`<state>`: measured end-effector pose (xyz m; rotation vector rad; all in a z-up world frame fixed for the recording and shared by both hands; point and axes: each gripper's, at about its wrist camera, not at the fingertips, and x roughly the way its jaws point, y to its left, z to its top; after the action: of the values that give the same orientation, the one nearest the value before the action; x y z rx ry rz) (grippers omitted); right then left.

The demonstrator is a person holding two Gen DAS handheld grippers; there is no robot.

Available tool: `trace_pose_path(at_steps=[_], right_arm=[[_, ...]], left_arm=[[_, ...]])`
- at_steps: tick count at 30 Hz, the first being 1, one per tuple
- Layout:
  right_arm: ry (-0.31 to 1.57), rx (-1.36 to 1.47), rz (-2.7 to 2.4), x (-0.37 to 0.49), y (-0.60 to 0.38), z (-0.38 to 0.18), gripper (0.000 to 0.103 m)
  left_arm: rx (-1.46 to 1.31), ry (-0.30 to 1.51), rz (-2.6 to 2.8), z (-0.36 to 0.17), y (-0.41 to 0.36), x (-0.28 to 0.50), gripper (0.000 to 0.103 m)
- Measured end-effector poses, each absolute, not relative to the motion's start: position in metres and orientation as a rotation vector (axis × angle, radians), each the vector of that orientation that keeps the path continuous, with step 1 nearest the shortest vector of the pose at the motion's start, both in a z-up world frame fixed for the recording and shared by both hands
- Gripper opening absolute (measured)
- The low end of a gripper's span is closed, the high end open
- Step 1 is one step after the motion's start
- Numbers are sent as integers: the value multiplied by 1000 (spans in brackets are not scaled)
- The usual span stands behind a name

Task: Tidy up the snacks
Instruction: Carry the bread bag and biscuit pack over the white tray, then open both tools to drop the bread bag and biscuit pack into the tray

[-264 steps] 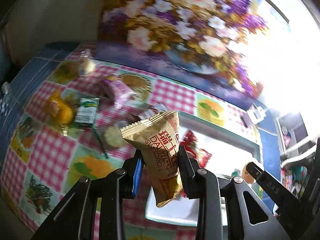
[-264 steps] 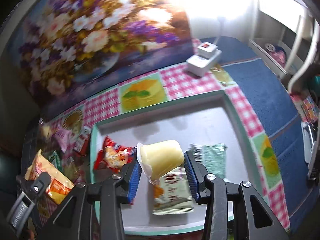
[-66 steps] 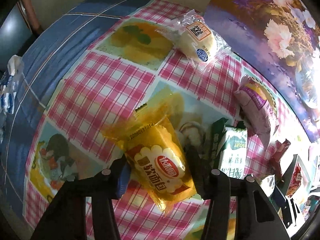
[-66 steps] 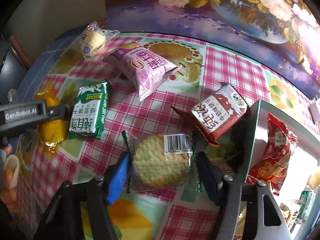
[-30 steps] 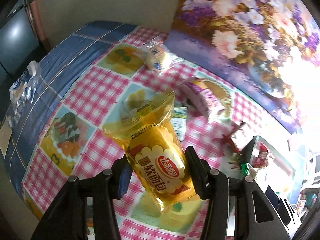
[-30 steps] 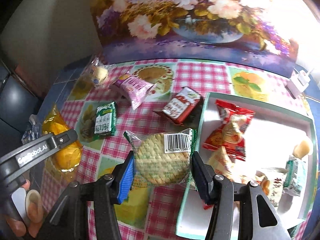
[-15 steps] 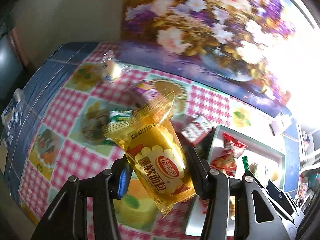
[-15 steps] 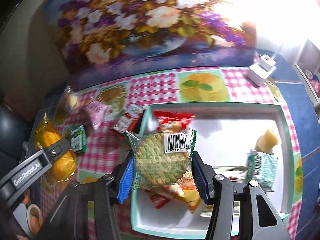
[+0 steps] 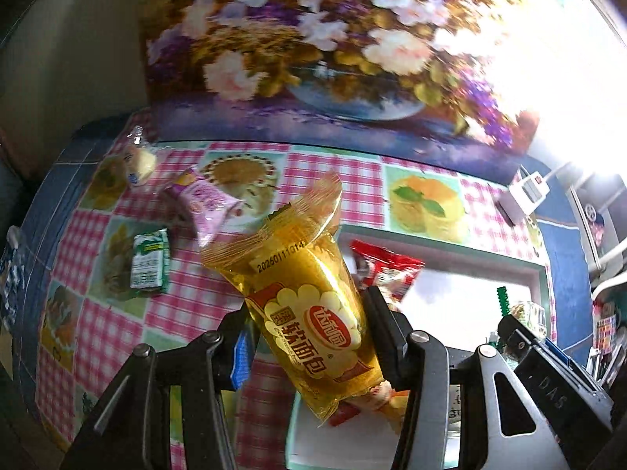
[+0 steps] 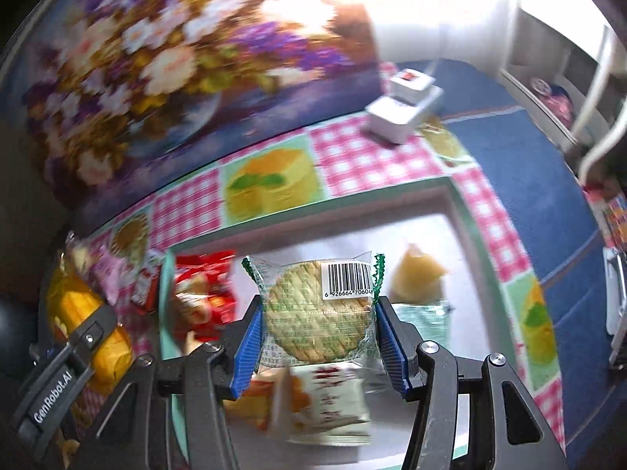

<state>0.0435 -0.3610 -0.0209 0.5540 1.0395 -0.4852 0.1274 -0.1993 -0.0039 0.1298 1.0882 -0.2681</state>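
1. You are working over a table under a pink-checked oilcloth with cake pictures and a blue border (image 9: 98, 337); a large painting of flowers in a bowl (image 9: 313, 51) leans along its far edge, and a white power adapter (image 10: 403, 111) sits at the far right
2. Your left gripper (image 9: 309, 337) is clamped on a yellow plastic bread packet (image 9: 309, 305), stamped 20260111014, red Chinese logo, hanging over the left rim of the white tray with a green edge (image 10: 505, 286)
3. Your right gripper (image 10: 317, 337) has its blue pads pressed on one clear-wrapped round biscuit (image 10: 313, 313) with a barcode starting 6 926664, above the tray's middle
4. Three packets lie left on the cloth: one green (image 9: 149, 262), one pink (image 9: 203, 199), one small clear bun (image 9: 137, 162)
5. In the tray, one red packet (image 9: 384, 270) is plain; the others blur
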Motion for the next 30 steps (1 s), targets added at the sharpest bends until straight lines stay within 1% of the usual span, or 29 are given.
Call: trace_pose_path(at_steps=[10, 30], right_arm=[[1051, 638, -565, 26, -396, -30, 57], [1099, 620, -561, 29, -389, -38, 58]], left_arm=[[188, 1085, -353, -10, -239, 116, 53], [196, 1122, -421, -17, -254, 110, 53]])
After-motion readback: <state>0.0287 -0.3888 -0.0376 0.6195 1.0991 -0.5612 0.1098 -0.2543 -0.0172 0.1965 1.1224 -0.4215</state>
